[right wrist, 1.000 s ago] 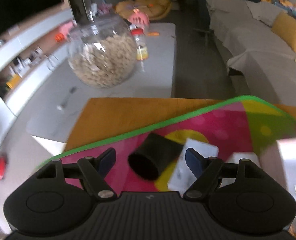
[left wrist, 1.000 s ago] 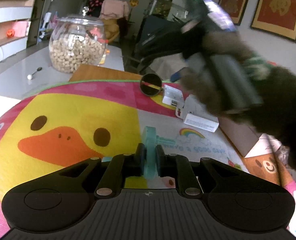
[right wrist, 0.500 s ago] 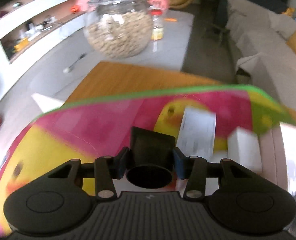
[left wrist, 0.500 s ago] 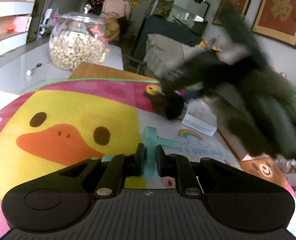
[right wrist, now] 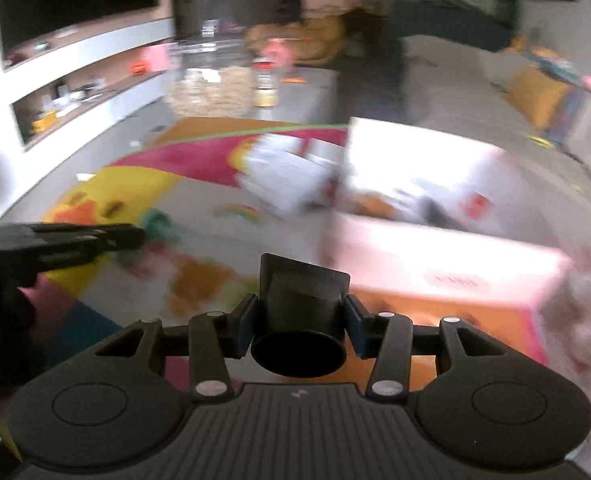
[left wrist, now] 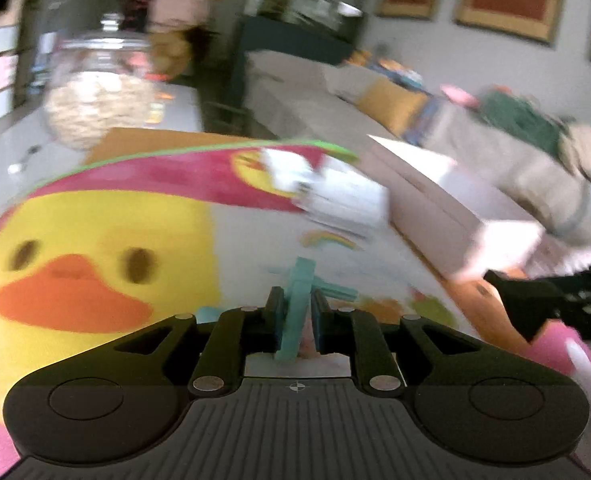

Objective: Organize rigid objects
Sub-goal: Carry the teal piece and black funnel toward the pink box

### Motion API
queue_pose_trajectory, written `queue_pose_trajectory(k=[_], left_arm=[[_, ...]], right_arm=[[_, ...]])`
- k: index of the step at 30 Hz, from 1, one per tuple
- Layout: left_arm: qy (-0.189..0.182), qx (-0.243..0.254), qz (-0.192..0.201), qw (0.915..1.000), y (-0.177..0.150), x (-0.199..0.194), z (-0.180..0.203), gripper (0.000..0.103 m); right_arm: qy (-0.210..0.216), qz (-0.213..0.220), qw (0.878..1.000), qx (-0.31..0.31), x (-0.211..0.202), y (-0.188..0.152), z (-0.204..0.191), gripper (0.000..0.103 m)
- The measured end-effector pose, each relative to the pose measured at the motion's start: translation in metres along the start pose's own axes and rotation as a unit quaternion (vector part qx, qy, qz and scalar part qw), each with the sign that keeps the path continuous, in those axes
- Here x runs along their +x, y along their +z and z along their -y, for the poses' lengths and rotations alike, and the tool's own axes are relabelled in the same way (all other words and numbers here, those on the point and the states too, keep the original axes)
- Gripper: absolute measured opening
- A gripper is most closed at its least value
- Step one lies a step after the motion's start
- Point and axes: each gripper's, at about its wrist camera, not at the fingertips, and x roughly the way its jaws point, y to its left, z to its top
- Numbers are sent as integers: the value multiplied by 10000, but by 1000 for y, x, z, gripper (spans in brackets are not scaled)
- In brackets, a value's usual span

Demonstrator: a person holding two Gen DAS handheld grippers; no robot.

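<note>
My right tongs (right wrist: 300, 322) now grip the black tube (right wrist: 301, 312), lifted off the mat (left wrist: 95, 224); left tongs (left wrist: 296, 312) still pinch the teal piece (left wrist: 298, 304).

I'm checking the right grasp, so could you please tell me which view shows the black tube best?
The right wrist view: the black tube sits centred between the right gripper fingers, open end facing the camera. The left wrist view shows only that gripper at the right edge, the tube indistinct.

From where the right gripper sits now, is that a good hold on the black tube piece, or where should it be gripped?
The hold looks sound. The right gripper clamps the black tube piece across its flat side walls, just behind the round open end facing the camera. Those parallel faces suit the pads better than the curved rim would. Approaching end-on, along the piece's length, seems best. The frame is blurred, so exact pad contact is uncertain.
</note>
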Motion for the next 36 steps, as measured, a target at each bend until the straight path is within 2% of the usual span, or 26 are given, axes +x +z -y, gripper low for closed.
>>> queue_pose_trajectory(k=[3,6,8,10,15,18,21,26,29,31,34,36], left_arm=[[-421,568,-326,9970,-6,9,31,17],[-489,1272,-467,9896,-10,12,59,20],[-461,1683,-512,9833,-15,12,74,28],[-413,2019,-545,9770,-18,11,85,27],[-699,2001,-857,9735,-10,13,86,27],[-819,2187,-1006,9671,-9,14,91,27],[-900,2297,-1212,9615,-6,13,93,27],[-973,2229,-1534,9578,-3,10,90,28],[-1156,2135,-1627,9563,-4,9,91,45],[-1255,2143,-1649,9545,-6,10,96,63],[-1378,2176,-1678,9516,-10,11,104,84],[-1341,2214,-1586,9528,-13,13,109,86]], right_arm=[[-306,77,9992,242,-8,-19,21,46],[-387,92,9980,489,-9,-31,37,48],[-328,98,9971,676,-7,-37,45,56],[-299,156,9960,822,-5,-43,53,62],[-313,313,9942,978,0,-59,65,67],[-206,389,9931,1086,2,-65,69,67],[-47,464,9916,1206,0,-67,75,70],[99,506,9892,1374,1,-70,79,72],[150,519,9883,1423,2,-70,80,74],[167,528,9879,1449,3,-70,79,74],[175,528,9876,1466,3,-70,79,74],[173,528,9876,1465,3,-71,79,74]])
